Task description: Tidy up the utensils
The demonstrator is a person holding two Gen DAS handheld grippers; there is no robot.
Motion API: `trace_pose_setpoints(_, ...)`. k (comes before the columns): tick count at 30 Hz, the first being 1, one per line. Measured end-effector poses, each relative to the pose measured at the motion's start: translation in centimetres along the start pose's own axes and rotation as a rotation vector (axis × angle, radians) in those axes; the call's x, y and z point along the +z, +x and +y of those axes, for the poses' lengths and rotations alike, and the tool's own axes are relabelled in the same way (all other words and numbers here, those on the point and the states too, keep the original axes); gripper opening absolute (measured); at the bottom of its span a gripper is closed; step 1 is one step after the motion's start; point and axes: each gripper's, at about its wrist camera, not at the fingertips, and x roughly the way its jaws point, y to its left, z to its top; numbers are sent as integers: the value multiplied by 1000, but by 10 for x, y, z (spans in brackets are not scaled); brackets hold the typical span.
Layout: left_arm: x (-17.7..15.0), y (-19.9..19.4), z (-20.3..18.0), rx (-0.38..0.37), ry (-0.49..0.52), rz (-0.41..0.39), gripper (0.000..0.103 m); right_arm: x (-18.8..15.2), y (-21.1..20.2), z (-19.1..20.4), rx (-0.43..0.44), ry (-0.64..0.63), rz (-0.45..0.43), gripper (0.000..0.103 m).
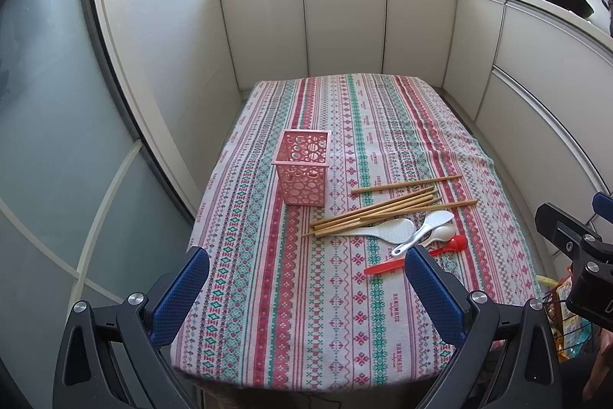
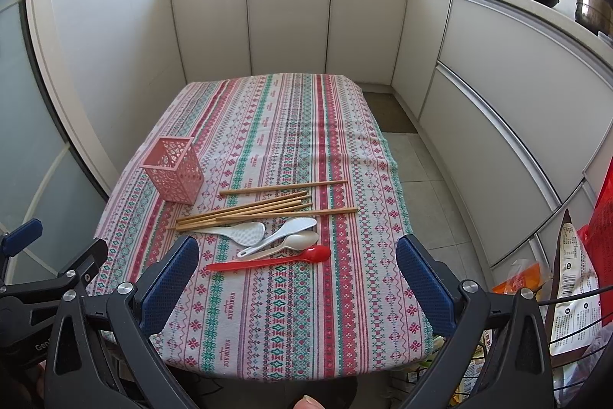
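While both tools hover above the near edge of the worktop (image 2: 291,332), neither one touches anything. The left tool (image 1: 306,288) has its blue fingers (image 1: 180,294) spread wide, with nothing between them. The right tool (image 2: 297,278) is spread just as wide and also holds nothing.

Ahead of the left tool, slightly to its left, a pink perforated holder (image 1: 302,167) stands upright on the striped cloth. Ahead and to its right lies a loose bundle of wooden chopsticks (image 1: 383,207), flat on the cloth, just right of the holder. Nearer the tool than the chopsticks, two white rice paddles (image 1: 387,230) and a pale spoon (image 1: 444,232) lie overlapping, and a red spoon (image 1: 448,247) lies closest, partly hidden behind the left tool's right finger.

From the right tool, the red spoon (image 2: 268,260) lies just ahead, between its fingers, with the paddles (image 2: 245,232), the pale spoon (image 2: 302,240) and chopsticks (image 2: 260,207) beyond it. The holder (image 2: 172,170) stands further off to the left.
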Motion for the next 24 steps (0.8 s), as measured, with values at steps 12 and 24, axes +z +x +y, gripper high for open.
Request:
trace_pose_setpoints(12, 1, 1, 2, 0, 0, 2, 103, 0, -1, 1, -2, 0, 1, 103)
trace_pose_setpoints(24, 2, 7, 6, 9, -7, 11, 103, 0, 0, -2, -13, -8, 4, 103)
